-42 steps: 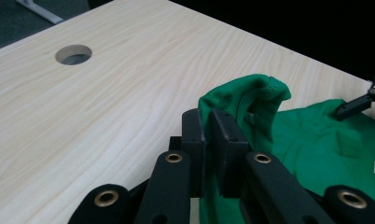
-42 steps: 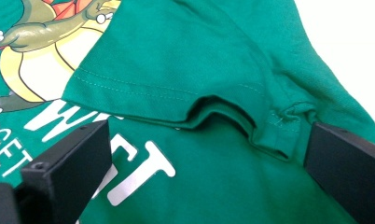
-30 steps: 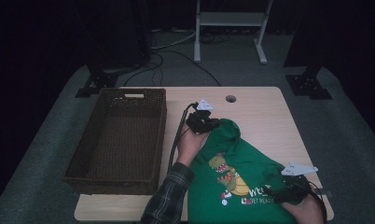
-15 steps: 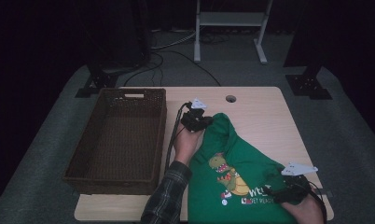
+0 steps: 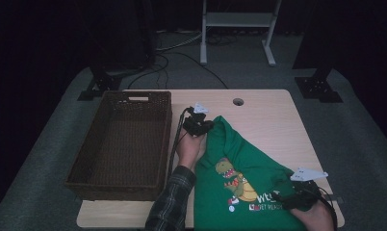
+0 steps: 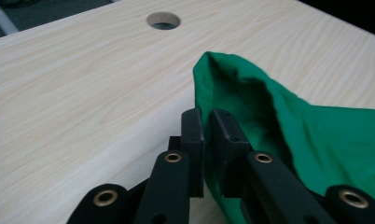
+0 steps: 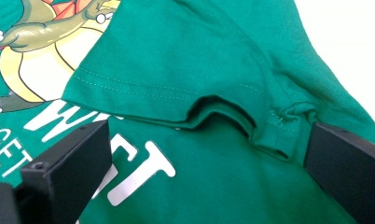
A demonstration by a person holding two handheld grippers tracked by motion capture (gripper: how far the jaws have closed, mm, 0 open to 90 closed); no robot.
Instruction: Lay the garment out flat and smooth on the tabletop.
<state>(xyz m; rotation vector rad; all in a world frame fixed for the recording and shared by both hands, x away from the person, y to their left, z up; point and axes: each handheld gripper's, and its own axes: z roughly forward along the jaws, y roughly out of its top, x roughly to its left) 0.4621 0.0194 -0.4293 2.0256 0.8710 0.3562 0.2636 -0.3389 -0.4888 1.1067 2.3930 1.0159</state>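
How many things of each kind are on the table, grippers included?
Green shirt: 1
Wicker basket: 1
Grippers: 2, left gripper and right gripper
Total: 4

The green shirt (image 5: 244,187) is running off the high view's bottom edge, its white lettering (image 5: 266,202) staying too small to read. The right hand (image 5: 319,216) (half cropped there) is covering the hem corner.

Wooden table (image 5: 273,120): wicker basket (image 5: 122,144) left, green shirt (image 5: 239,183) right
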